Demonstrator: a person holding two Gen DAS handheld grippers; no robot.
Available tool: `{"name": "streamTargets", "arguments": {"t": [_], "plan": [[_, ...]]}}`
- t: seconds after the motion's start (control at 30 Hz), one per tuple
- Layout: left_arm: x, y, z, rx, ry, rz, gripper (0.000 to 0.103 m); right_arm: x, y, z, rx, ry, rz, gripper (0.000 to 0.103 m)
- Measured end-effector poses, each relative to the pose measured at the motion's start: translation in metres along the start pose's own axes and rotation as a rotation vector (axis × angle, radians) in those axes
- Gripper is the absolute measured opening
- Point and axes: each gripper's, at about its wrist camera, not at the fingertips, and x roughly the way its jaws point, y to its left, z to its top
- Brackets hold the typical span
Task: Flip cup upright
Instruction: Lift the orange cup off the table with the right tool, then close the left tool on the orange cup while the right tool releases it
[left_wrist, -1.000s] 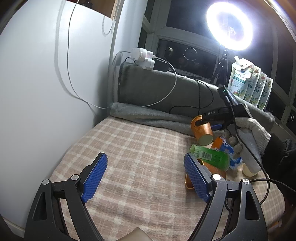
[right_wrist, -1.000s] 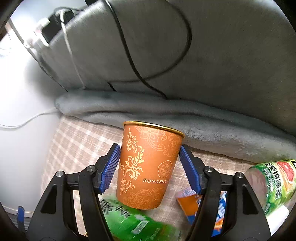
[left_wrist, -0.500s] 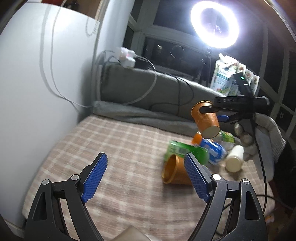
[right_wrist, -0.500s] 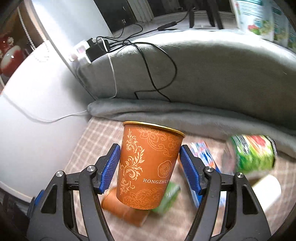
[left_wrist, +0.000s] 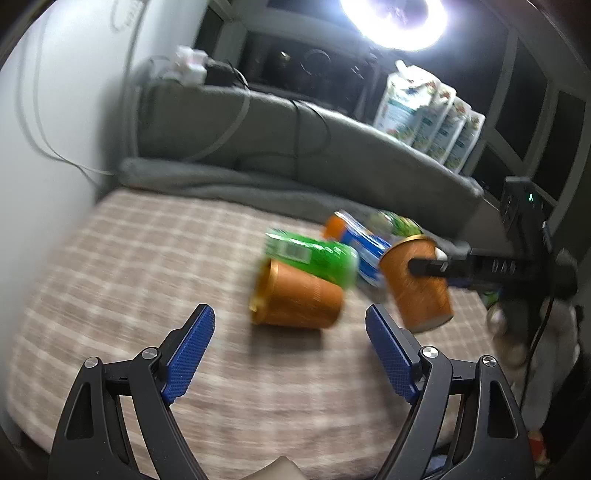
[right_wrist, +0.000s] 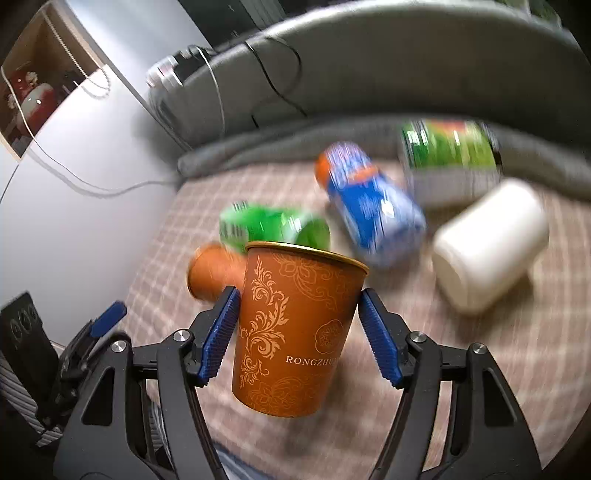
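Right wrist view: the right gripper (right_wrist: 297, 334) pinches an orange cup (right_wrist: 295, 332) between its blue pads (right_wrist: 219, 338), one pad on each side of the cup wall. The cup is rim-up and held above the checked blanket (right_wrist: 498, 369), with gold scrollwork and the letters RONGZHU on its side. Just beyond the cup, to its left, a second orange cup (right_wrist: 214, 271) lies on its side on the blanket. Behind that lies a green bottle (right_wrist: 273, 225), blurred. Further ahead and to the right lie a blue and orange bottle (right_wrist: 369, 206), a white jar (right_wrist: 487, 243) on its side, and a green-labelled bottle (right_wrist: 450, 158) near the grey cushion (right_wrist: 406, 66).

Left wrist view: the left gripper (left_wrist: 290, 350) is spread wide and holds nothing, hovering over the blanket (left_wrist: 129, 277). Just ahead of its fingers, the fallen cup (left_wrist: 299, 295) lies with its gold rim facing left. The green bottle (left_wrist: 314, 256) rests against its far side. Ahead and to the right, the right gripper (left_wrist: 436, 267) holds the upright cup (left_wrist: 417, 284) in the air. Far back, pouches (left_wrist: 428, 114) stand on a ledge under a ring light (left_wrist: 395, 22).
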Motion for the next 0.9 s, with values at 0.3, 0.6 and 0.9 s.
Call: {"name": "streamTargets", "arguments": {"t": [0.3,0.6,0.9], "plan": [[0.022,-0.021,-0.008,-0.033,0.130,-0.131,0.083,0.028,-0.022,-0.040,0.072,0.096,0.002,0.070],[0.036,-0.023,-0.009,-0.069,0.201,-0.162,0.083,0.031,-0.021,-0.049,0.042,0.090,0.006,0.077],[0.061,-0.038,-0.005,-0.065,0.307,-0.235,0.083,-0.006,-0.031,-0.063,0.081,-0.006,0.051,0.079]]}}
